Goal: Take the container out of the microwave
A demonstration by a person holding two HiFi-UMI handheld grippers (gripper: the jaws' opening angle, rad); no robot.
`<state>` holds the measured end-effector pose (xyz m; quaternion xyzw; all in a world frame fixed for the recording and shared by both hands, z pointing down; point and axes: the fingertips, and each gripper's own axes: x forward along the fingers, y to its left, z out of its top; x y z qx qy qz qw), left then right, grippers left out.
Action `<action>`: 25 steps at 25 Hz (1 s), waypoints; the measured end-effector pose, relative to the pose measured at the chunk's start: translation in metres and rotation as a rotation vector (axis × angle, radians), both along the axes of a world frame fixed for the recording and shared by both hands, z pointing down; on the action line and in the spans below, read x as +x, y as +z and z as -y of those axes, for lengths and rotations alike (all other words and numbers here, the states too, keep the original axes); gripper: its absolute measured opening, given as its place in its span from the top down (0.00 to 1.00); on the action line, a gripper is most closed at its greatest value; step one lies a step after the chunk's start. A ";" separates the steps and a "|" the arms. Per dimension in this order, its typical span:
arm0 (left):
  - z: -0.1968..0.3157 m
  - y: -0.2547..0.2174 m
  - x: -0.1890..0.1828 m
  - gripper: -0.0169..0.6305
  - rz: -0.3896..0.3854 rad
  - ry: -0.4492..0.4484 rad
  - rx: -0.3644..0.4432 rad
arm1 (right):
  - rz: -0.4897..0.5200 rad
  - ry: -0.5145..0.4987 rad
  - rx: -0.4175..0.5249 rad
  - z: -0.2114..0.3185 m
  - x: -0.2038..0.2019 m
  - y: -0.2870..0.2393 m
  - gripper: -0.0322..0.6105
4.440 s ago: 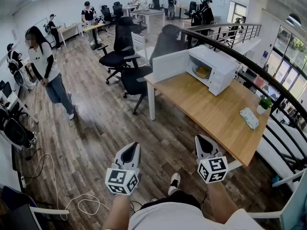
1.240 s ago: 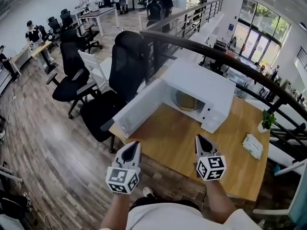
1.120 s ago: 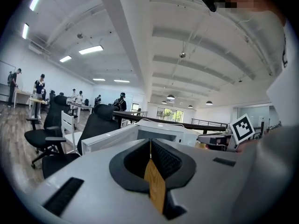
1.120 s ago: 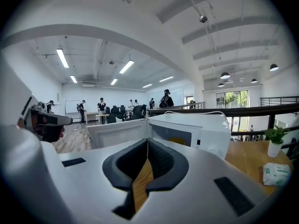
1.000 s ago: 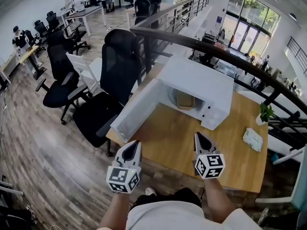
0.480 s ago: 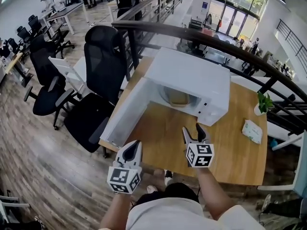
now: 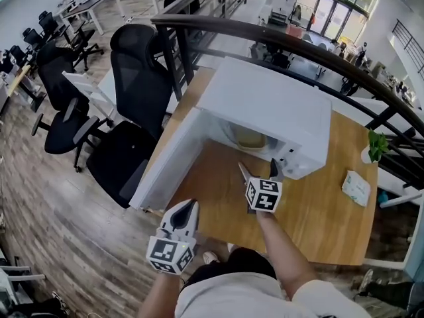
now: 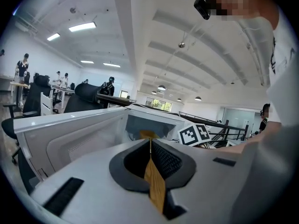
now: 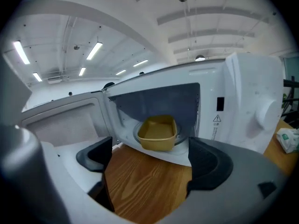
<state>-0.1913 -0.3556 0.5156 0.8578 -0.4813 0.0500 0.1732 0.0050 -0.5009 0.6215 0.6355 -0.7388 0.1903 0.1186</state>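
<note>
**Container (image 9: pixel 159 133) sat inside the microwave (image 7: pixel 265 105)**

On the table (image 7: pixel 318 211), the microwave stood with its door (image 7: pixel 165 167) swung wide. The right tongs (image 7: pixel 258 167), jaws just spread apart and empty, faced the container; the left tongs (image 7: pixel 188 207) were pressed together.

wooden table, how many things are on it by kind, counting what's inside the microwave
white microwave oven, door open: 1
yellow rectangular plastic container inside it: 1
small green potted plant: 1
white and green soft packet: 1
total: 4
</note>
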 end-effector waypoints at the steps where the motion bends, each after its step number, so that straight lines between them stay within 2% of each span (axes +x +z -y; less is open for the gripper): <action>1: 0.003 0.002 0.000 0.92 -0.001 -0.004 -0.008 | -0.002 0.008 -0.010 0.007 0.000 0.006 0.18; 6: 0.016 0.013 0.003 0.92 0.006 -0.007 -0.031 | -0.042 0.030 -0.052 0.037 -0.007 0.037 0.17; 11: 0.029 0.022 0.007 0.92 0.012 -0.007 -0.053 | -0.036 0.081 -0.097 0.061 -0.003 0.061 0.17; 25: 0.036 0.039 0.007 0.92 0.014 -0.013 -0.093 | -0.084 0.113 -0.098 0.098 0.005 0.080 0.17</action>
